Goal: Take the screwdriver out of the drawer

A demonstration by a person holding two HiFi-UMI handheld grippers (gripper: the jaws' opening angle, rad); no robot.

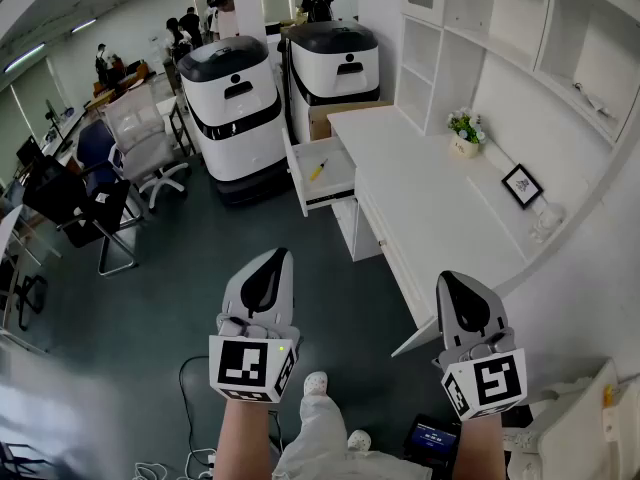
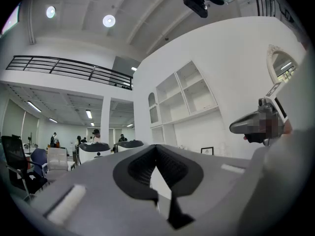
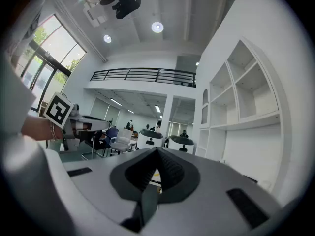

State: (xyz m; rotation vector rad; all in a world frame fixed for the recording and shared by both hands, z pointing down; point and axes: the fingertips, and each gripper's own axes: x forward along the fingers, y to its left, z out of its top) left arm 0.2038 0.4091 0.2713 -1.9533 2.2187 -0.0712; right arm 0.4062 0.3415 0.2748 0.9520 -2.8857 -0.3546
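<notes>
Both grippers closed, well short of the open drawer.
The left gripper [image 1: 277,255] and right gripper [image 1: 446,278] hover level over bare floor [image 1: 180,268], jaws together and empty. The yellow screwdriver [image 1: 318,170] lies in the drawer [image 1: 298,183], which juts from the desk [image 1: 420,193] edge, with white machines [image 1: 235,108] close behind.

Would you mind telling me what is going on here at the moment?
A person stands back from the white desk, holding a gripper in each hand. The left gripper and the right gripper are both shut and empty, held out roughly level. The drawer is already pulled open, and the yellow-handled screwdriver lies inside it, not yet touched.
</notes>
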